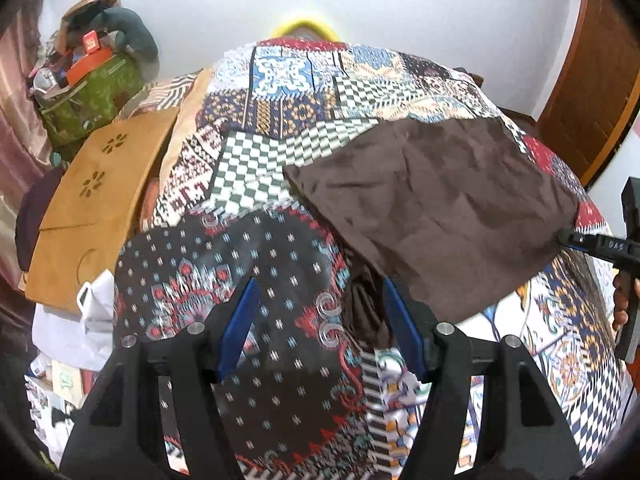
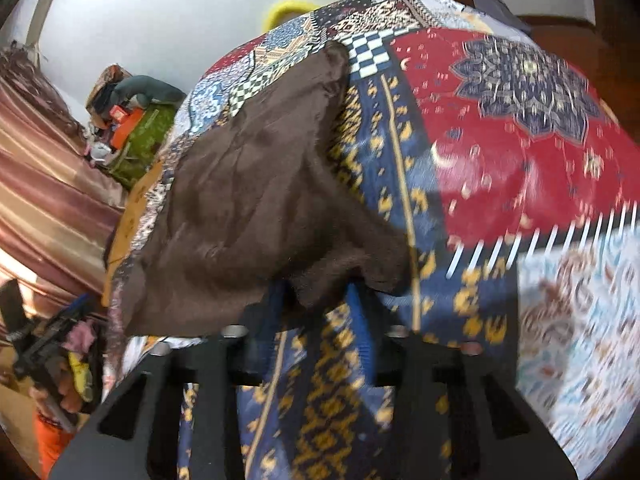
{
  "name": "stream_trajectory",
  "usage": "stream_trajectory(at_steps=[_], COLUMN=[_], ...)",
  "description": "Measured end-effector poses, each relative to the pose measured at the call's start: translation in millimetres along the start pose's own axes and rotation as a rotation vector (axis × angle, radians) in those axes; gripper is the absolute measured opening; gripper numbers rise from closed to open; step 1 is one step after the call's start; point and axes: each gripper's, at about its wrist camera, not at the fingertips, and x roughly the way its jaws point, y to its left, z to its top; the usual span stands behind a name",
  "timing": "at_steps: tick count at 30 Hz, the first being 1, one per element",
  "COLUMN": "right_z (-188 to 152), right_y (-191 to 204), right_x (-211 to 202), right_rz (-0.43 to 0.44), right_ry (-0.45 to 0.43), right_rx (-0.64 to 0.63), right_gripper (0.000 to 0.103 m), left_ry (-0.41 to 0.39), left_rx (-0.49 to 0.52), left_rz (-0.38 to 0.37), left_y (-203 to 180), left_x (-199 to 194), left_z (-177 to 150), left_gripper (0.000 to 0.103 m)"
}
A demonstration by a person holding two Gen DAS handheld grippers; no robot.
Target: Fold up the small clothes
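Only readable marking: pale letters, roughly "DAS", on the black body of the right gripper (image 1: 566, 238) at the right edge of the left wrist view, small and not certain. The red-orange boxes (image 1: 90, 54) on the cluttered pile at upper left carry white marks too small to read. Nothing legible in the blurred right wrist view.

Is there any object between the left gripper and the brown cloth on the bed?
Nothing visible is in the way. The left gripper is open over the patterned bedspread, and the brown cloth lies just beside its right finger.
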Motion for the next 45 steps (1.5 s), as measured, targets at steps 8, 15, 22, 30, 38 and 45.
stream_trajectory(at_steps=[8,15,22,30,38,45], right_z=[31,80,132,159,144,72], right_y=[-15,-23,-44,-25,-7,14], right_x=[-4,-4,17,36,3,-28], right_rz=[-0.059,-0.166,-0.252,-0.362,-0.251,-0.078], right_ry=[-0.042,-0.081,-0.043,-0.1,-0.099,-0.047], right_rx=[-0.063,-0.162,-0.227,-0.328,-0.307,-0.281], right_gripper=[0.005,0.005,0.005,0.006,0.06,0.061], left_ry=[0.038,0.037,0.069,0.135,0.19,0.175], left_rx=[0.019,0.098,0.183,0.084,0.03,0.157], left_rz=[-0.003,-0.017,-0.147,-0.404,-0.388,-0.221], left_y=[6,-9,-36,-52,-52,-75], left_x=[48,97,155,177,144,105], left_z=[52,93,116,118,93,66], left_gripper=[0.065,0.069,0.073,0.022,0.007,0.008])
